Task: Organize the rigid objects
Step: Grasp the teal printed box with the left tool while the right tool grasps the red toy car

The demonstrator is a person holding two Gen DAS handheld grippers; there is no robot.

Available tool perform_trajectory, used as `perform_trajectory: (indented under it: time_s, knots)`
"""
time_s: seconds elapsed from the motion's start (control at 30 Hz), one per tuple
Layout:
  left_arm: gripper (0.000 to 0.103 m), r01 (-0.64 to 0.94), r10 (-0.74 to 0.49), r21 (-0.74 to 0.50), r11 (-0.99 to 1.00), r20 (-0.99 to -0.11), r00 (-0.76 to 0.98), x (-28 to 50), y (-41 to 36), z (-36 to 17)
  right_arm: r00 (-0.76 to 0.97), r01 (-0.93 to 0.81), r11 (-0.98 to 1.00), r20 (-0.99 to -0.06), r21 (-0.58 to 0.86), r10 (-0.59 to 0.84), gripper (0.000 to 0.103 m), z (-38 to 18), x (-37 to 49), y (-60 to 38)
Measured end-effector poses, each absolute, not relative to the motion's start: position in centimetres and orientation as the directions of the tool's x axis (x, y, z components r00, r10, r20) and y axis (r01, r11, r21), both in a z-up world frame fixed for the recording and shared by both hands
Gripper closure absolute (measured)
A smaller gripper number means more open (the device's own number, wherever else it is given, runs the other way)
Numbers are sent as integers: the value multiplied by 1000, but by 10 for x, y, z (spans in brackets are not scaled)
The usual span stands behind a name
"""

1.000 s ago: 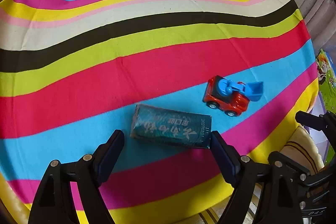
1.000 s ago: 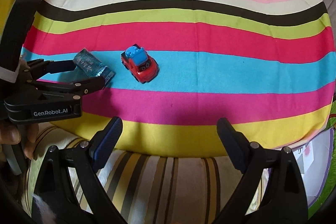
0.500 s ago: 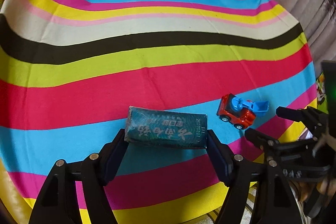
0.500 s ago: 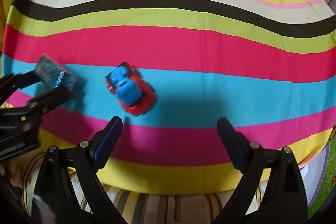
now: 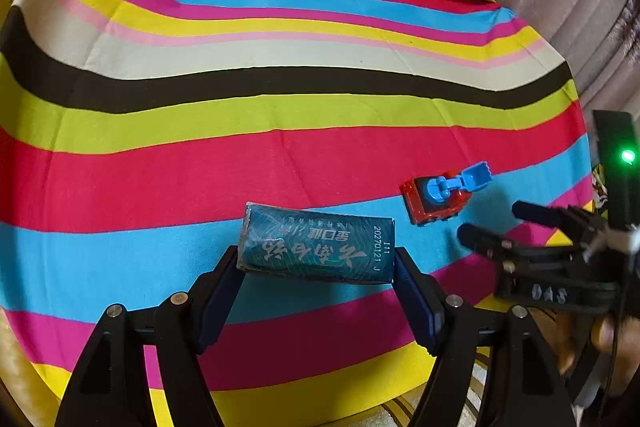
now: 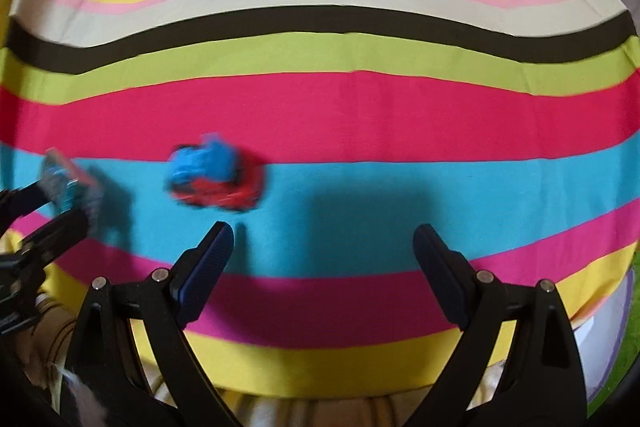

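Through the left wrist camera we look down on a small dark teal rectangular box (image 5: pixel 316 249) with pale printed characters that we cannot read and, at its right end, the stamp "20270121 J" beside "111". It lies across the blue band of the wavy multicoloured striped cloth (image 5: pixel 280 67). The left gripper (image 5: pixel 316 267) has just been closing its jaws, and they now sit clamped on the box, one pad against each short end. To the right of the box, a little apart, stands a red plastic toy truck with a blue scoop (image 5: pixel 442 195). Further right of the box hangs the right gripper (image 5: pixel 504 223), jaws apart and empty, with pale lettering on its body too unclear to read.

Through the right wrist camera, blurred, we see the right gripper (image 6: pixel 322 247) with jaws wide apart and nothing between them. The toy truck (image 6: pixel 214 177) lies just beyond its left finger. Left of the truck, the box (image 6: pixel 66 183) sits in the left gripper (image 6: pixel 52 203).
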State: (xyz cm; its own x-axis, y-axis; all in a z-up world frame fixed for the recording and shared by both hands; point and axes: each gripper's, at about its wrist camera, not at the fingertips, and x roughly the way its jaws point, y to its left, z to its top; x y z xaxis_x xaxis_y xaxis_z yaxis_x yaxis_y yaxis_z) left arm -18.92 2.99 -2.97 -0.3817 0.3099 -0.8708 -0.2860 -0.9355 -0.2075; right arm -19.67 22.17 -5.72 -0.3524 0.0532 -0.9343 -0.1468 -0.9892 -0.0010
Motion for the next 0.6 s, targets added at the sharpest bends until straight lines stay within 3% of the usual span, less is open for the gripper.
perform_trajectory:
  time_s: [0.23, 0.6]
  knots:
    - [29, -241, 300, -215, -947, -859, -415, -185, 18, -26, -383, -97, -995, -924, 11, 27, 10, -56, -208, 197]
    - [29, -221, 286, -208, -953, -855, -433, -178, 15, -23, -380, -155, -988, -924, 10, 50, 10, -66, -230, 193]
